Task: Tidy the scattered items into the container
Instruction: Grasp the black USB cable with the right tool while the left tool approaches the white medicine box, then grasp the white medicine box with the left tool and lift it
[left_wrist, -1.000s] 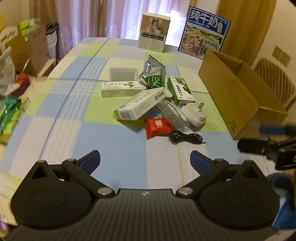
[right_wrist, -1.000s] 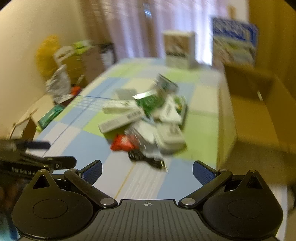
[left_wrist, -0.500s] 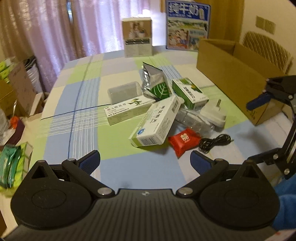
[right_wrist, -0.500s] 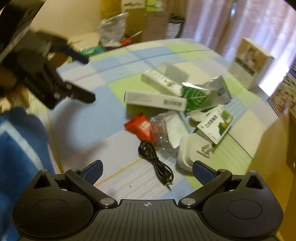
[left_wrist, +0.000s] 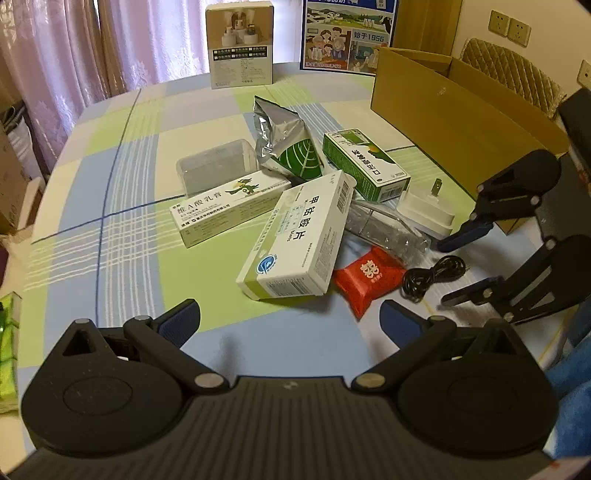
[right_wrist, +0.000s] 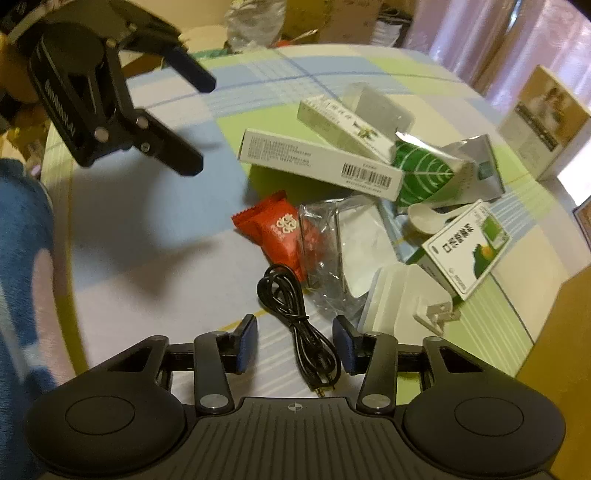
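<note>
While the left gripper (left_wrist: 290, 317) hangs wide open and empty, the right gripper (right_wrist: 295, 345), jaws just closing, straddles without yet pinching the black cable (right_wrist: 295, 314) lying on the table (right_wrist: 147, 229) beside the cardboard box (left_wrist: 454, 122).

Cardboard box (left_wrist: 454, 125): open-topped, brown, standing at the table's far right, apart from the pile.
Black cable (right_wrist: 295, 314): coiled, flat on the cloth, nearest item, just beside the red sachet.
Red sachet (left_wrist: 369, 275): sealed, lying flat, tucked against the big white carton.
White carton (left_wrist: 299, 240): long, barcode end up, propped on the heap.
Green-and-white carton (left_wrist: 365, 164): lying on its side, behind the white plug.
White plug (left_wrist: 424, 210): prongs up.
Silver leaf pouch (left_wrist: 284, 140): torn open, leaning.
</note>
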